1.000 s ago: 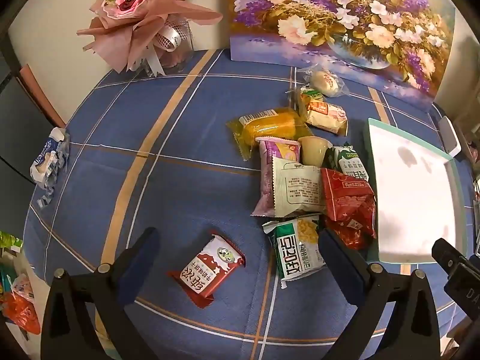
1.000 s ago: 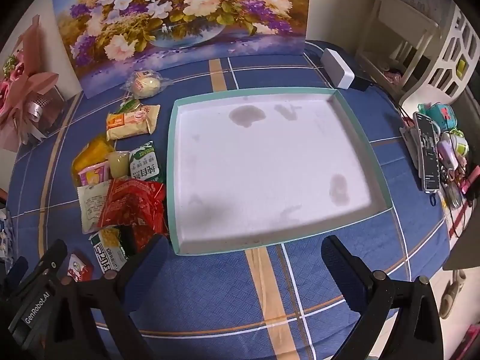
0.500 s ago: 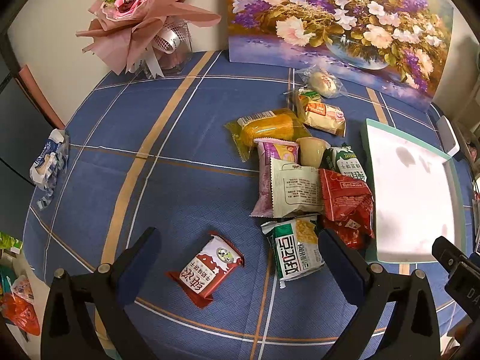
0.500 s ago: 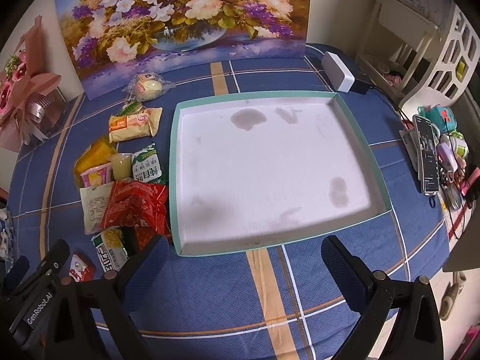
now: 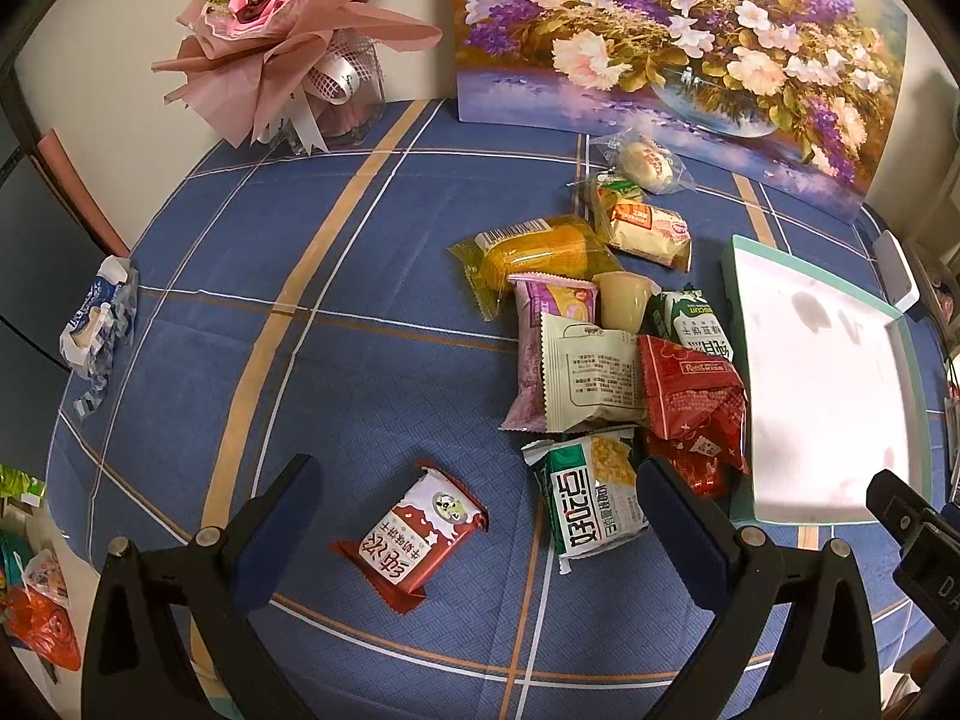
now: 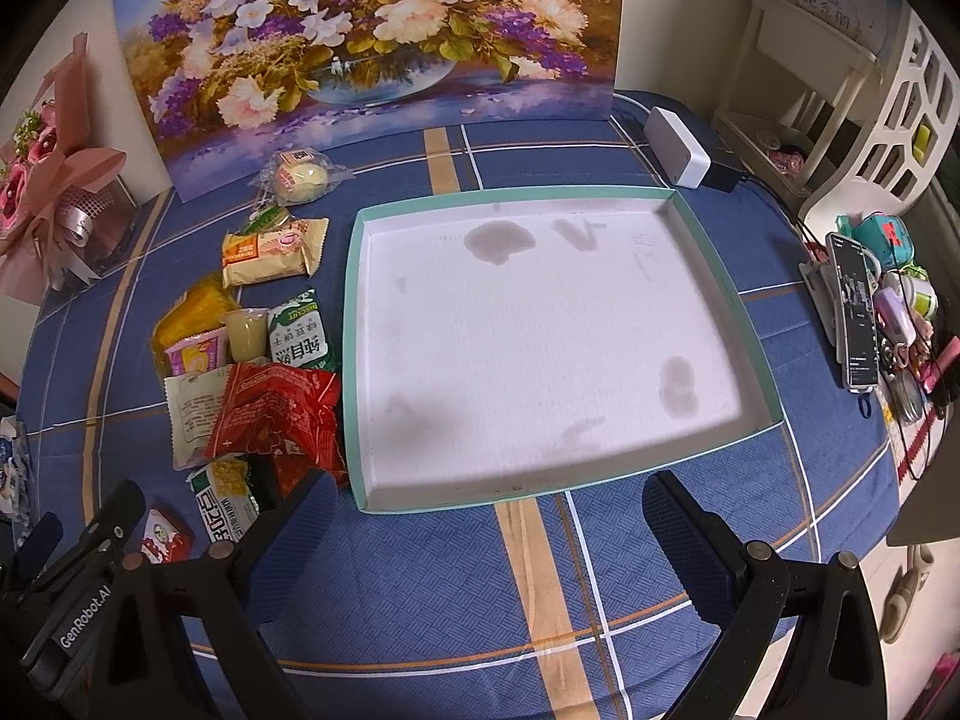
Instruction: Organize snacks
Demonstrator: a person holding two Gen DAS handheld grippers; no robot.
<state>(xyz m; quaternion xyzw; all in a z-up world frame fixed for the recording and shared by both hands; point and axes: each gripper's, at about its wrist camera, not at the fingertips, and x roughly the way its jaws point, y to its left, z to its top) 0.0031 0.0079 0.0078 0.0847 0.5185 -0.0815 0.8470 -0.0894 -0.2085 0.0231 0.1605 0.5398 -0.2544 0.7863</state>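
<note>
The left gripper is the one close to the snacks. Its two fingers are spread wide apart and hold nothing. Right between them, on the blue surface, lies the red and white snack pack. It sits alone, a little apart from the pile. It lies slanted. Its long side runs from near left to far right, and its far right end points up toward the pile. So the fingers do not line up with it yet. I think they have to turn a bit so they can pinch it across its short side.

Just to the right of it is the green and white pack. It touches the right finger in the left view, or is hidden a bit by it, I cannot tell which. Its long side runs near to far.

The right gripper is open wide too, and it is empty. It hangs in front of the tray, with only blue cloth between its fingers. The snacks lie off to its left, so the left one is nearer to them.

Past the green pack comes the pile: the red bag, the white pack, the purple pack, the small cup and the yellow cake pack. They lie just beside the left edge of the tray. The tray has no snacks in it yet.

Farthest back are two more wrapped buns, near the flower painting
</note>
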